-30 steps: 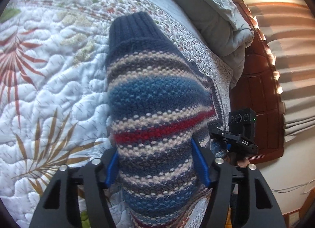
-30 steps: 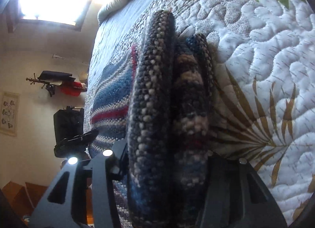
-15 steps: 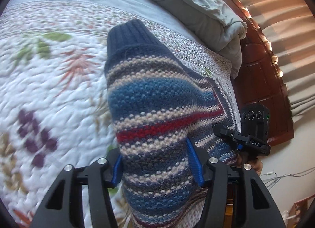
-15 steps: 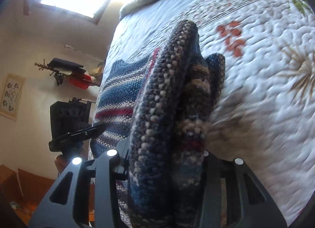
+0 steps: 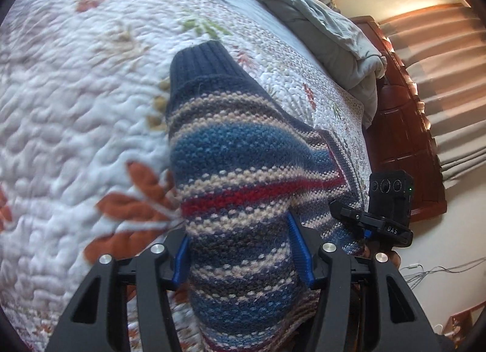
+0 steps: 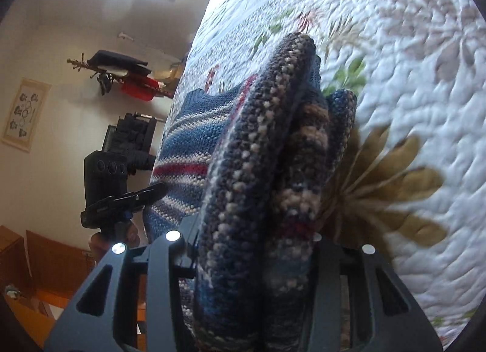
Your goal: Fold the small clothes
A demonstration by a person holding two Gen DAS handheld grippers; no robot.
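Left hand-held gripper (image 5: 243,248) clamped on striped sweater (image 5: 243,157), frame centre; right hand-held gripper (image 6: 255,248) grasping its bunched folds; quilted bed (image 5: 76,103) behind.

The quilt (image 5: 76,115) is motion-blurred — the sweater's (image 5: 243,188) lower part runs off-frame.

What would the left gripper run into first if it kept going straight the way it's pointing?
The left gripper is already clamped on the striped sweater. Beyond the knit, its line angles down onto the floral quilt, probably the first surface met, though depth is unclear.
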